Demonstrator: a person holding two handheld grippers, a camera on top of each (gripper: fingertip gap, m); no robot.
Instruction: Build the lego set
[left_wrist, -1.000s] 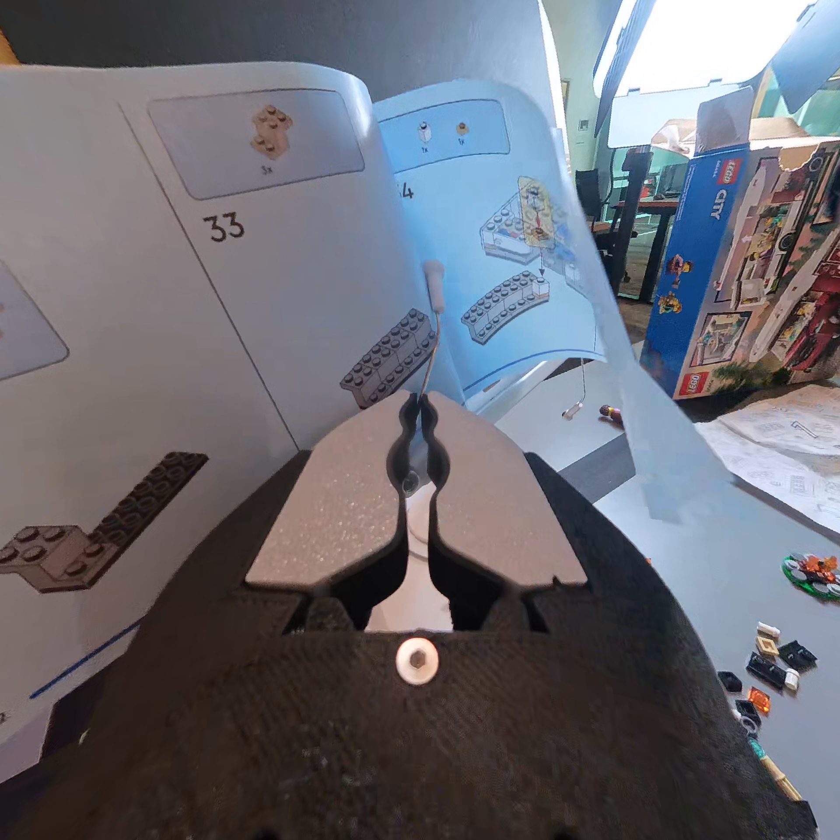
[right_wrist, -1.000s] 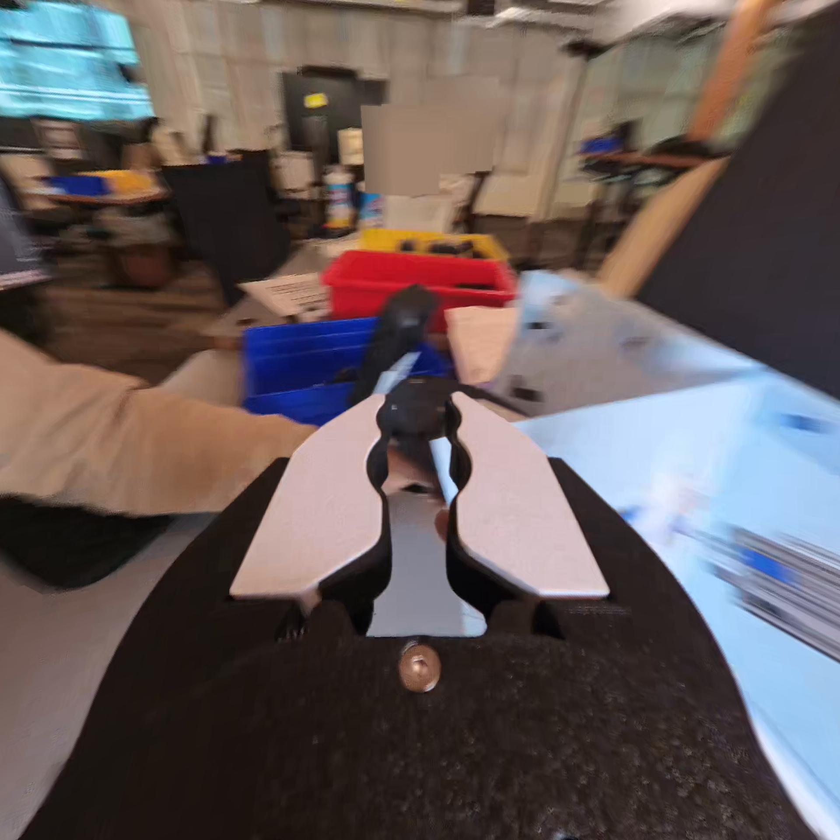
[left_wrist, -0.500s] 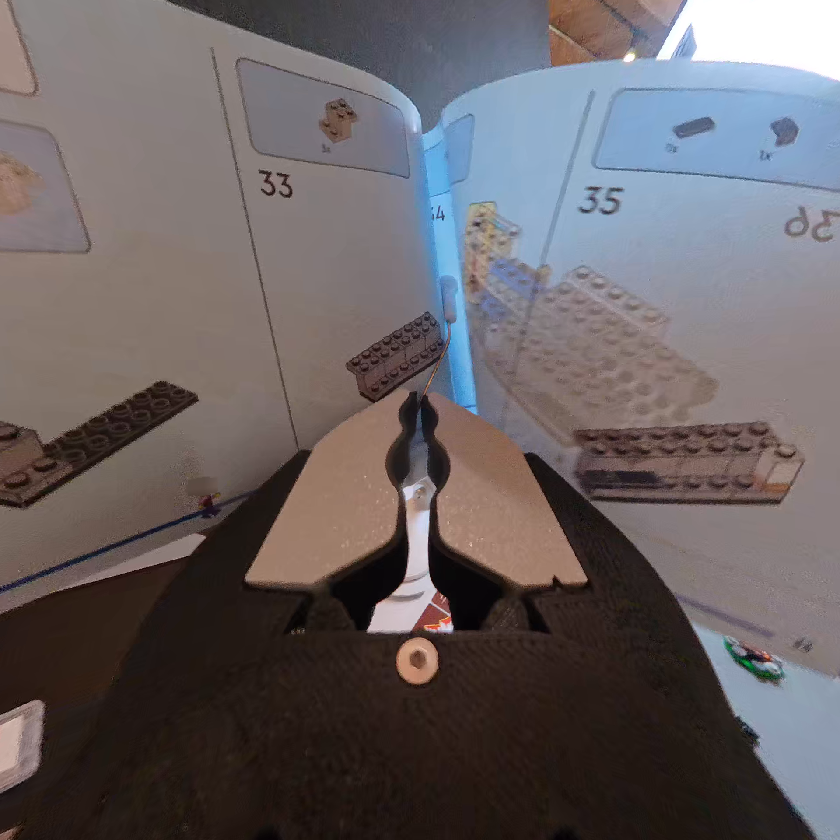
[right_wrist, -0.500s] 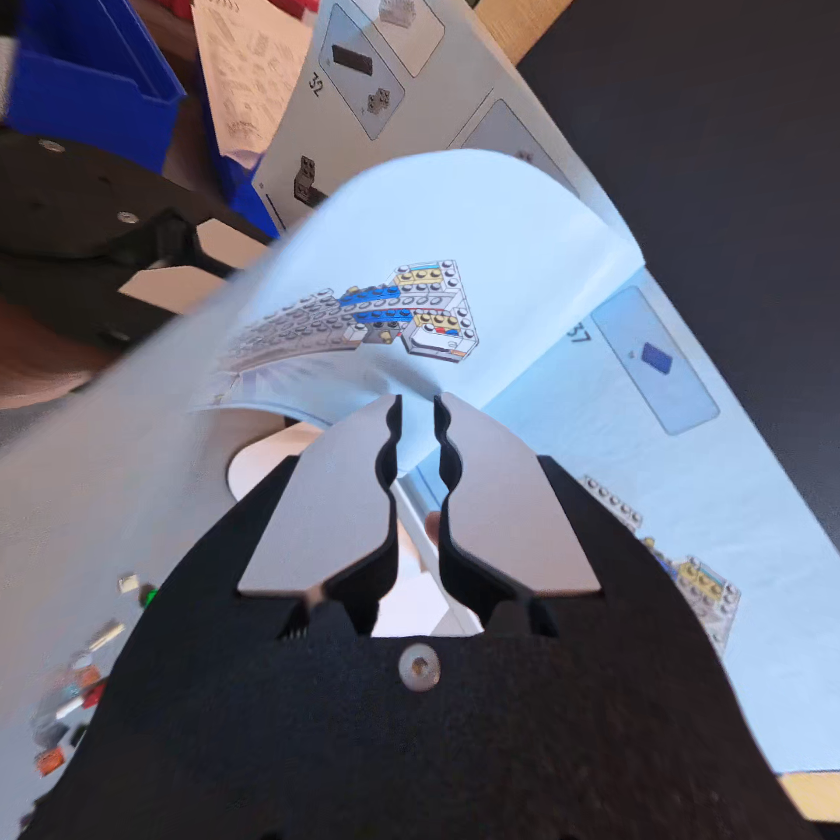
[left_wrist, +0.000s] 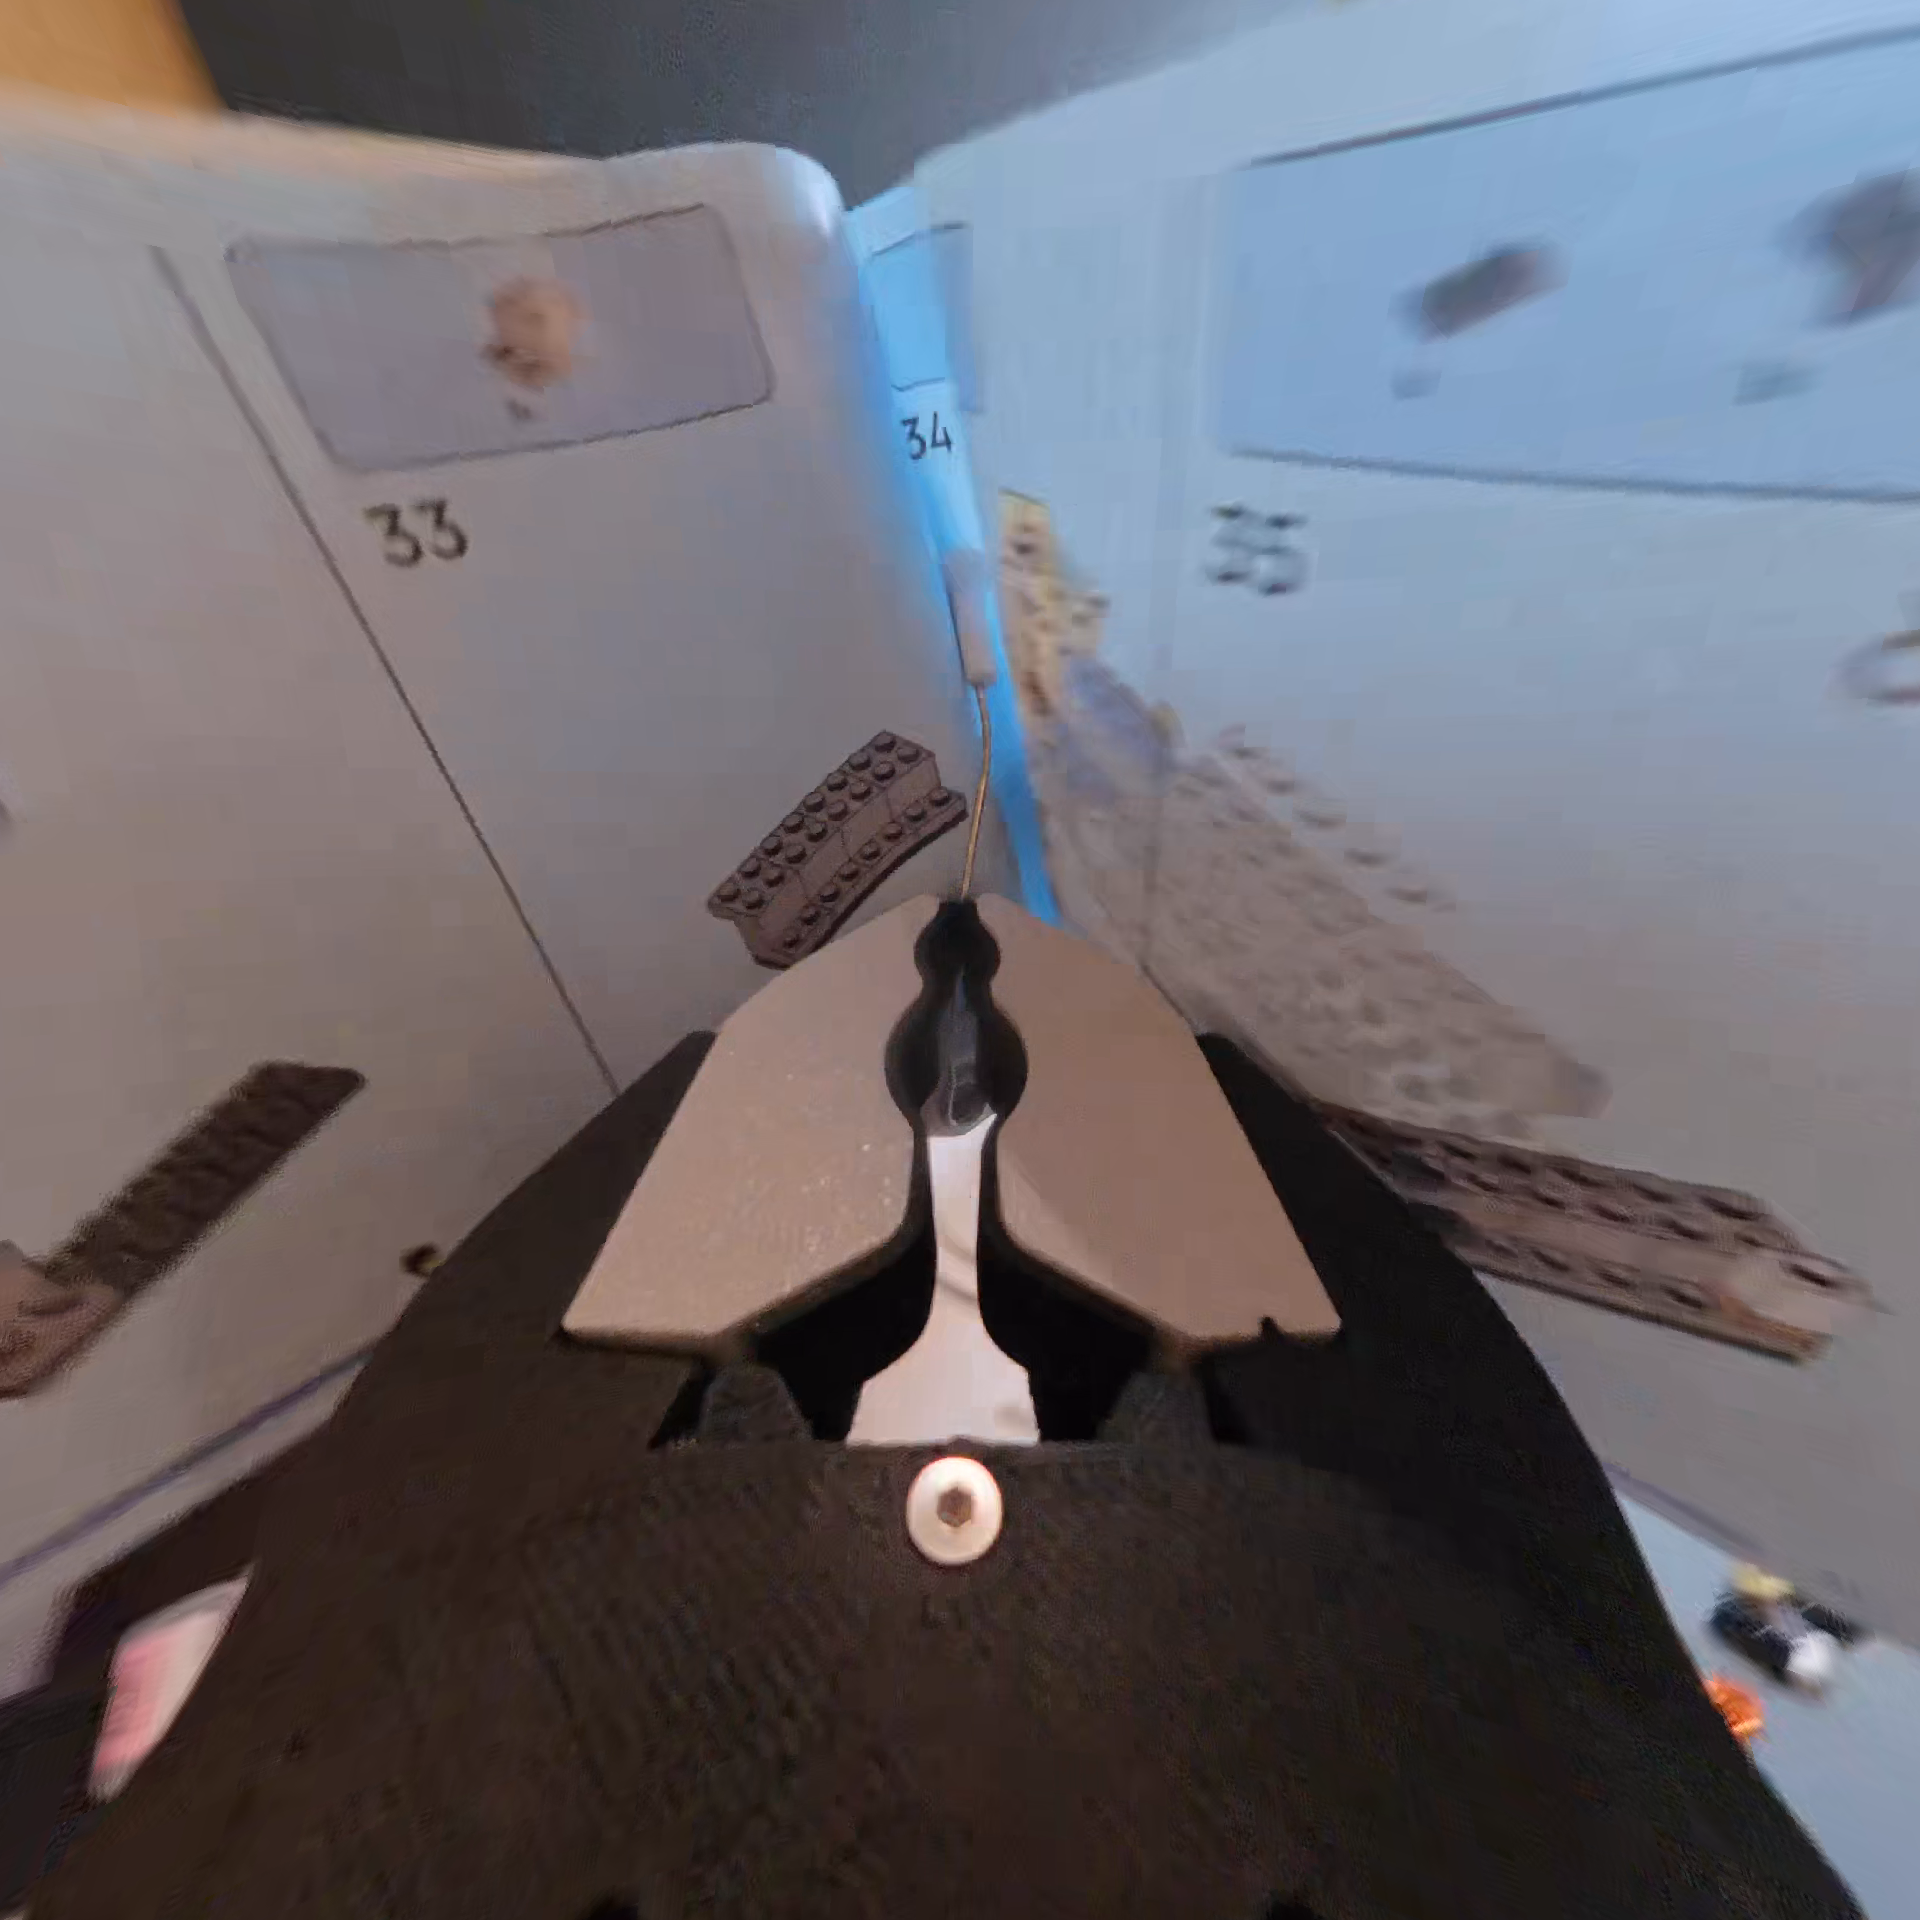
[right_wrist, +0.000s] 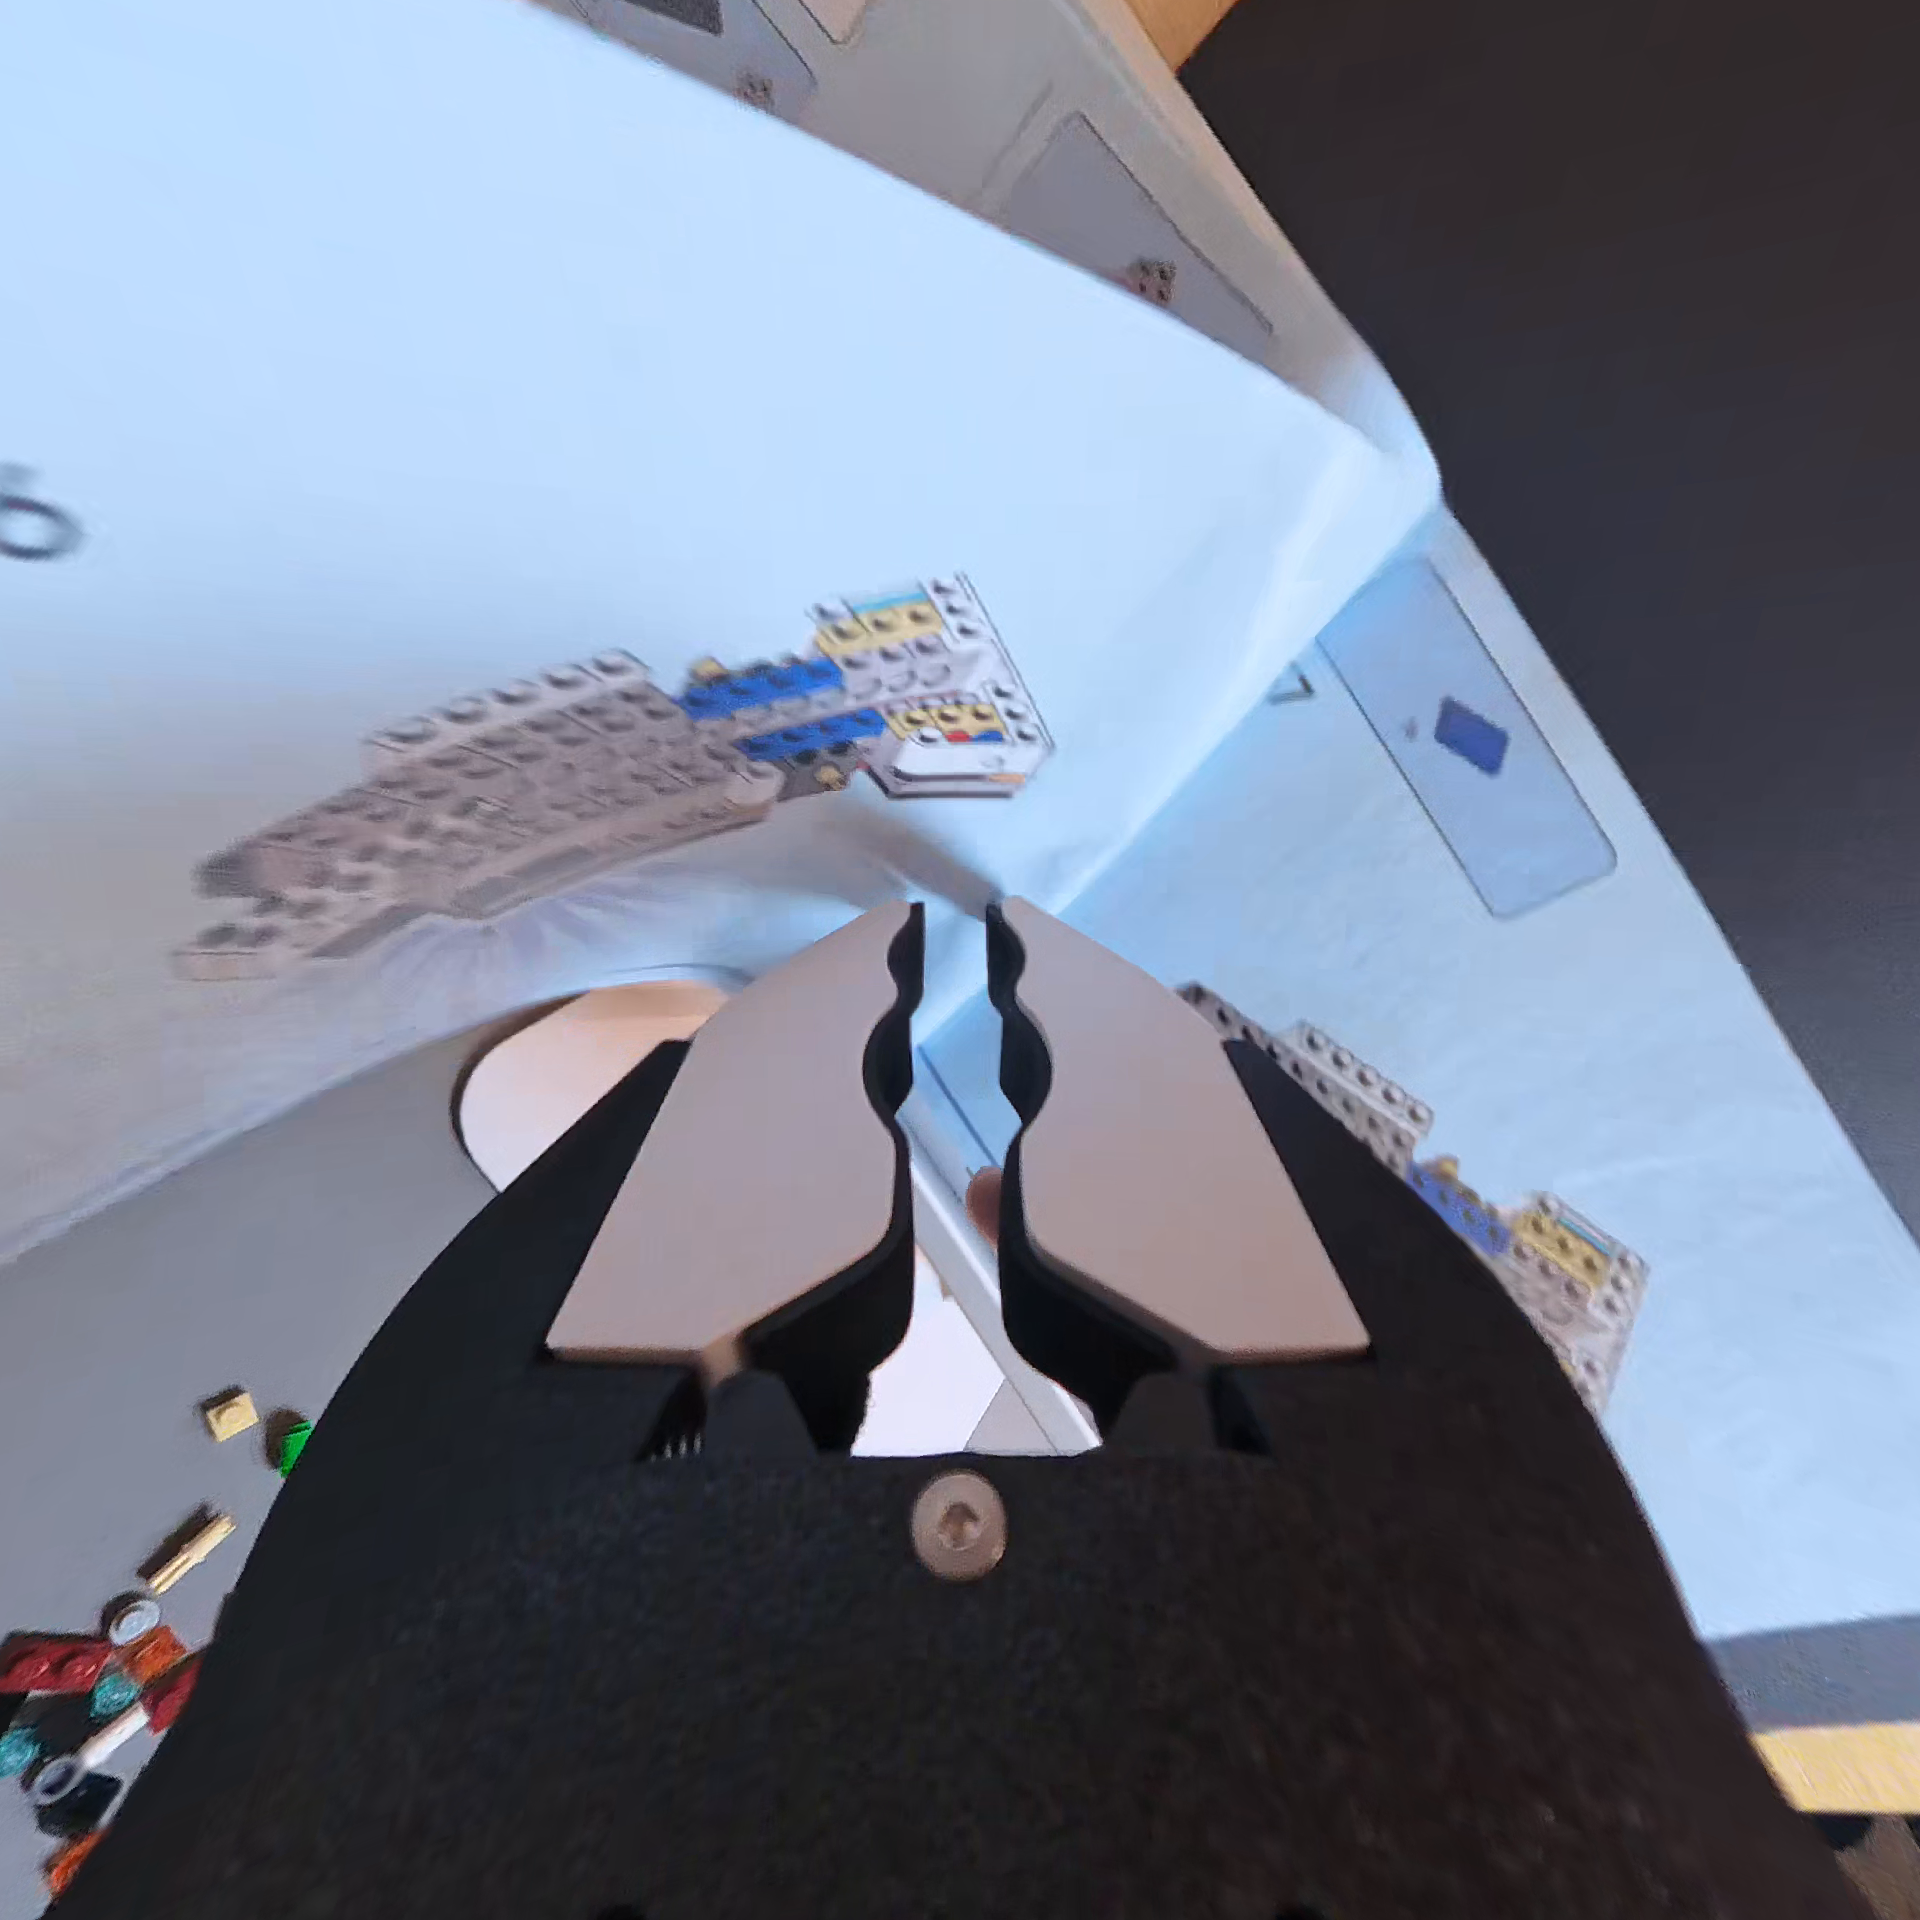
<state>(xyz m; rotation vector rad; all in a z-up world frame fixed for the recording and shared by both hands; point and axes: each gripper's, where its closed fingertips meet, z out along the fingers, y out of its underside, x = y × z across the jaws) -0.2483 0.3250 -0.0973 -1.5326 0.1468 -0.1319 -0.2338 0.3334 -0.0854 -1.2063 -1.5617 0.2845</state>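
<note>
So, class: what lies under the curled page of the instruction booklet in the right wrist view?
Under the lifted page, a grey tabletop and a round pale disc show, with loose bricks nearby. The right gripper covers the rest.

Left gripper (left_wrist: 961, 914): black textured body filling the lower half of the left wrist view, two grey finger plates converging toward 12 o'clock. Tips pressed together with no gap, pinching the base of a thin wire with a white tip (left_wrist: 977, 727) that rises from them toward 12 o'clock. Scalloped inner edges leave small rounded hollows behind the tips. One pale screw head centred at 6 o'clock of the fingers.

Right gripper (right_wrist: 953, 920): same build, pointing toward 12 o'clock. Tips parted by a narrow gap, nothing between them. Metal screw head at 6 o'clock of the fingers.
</note>
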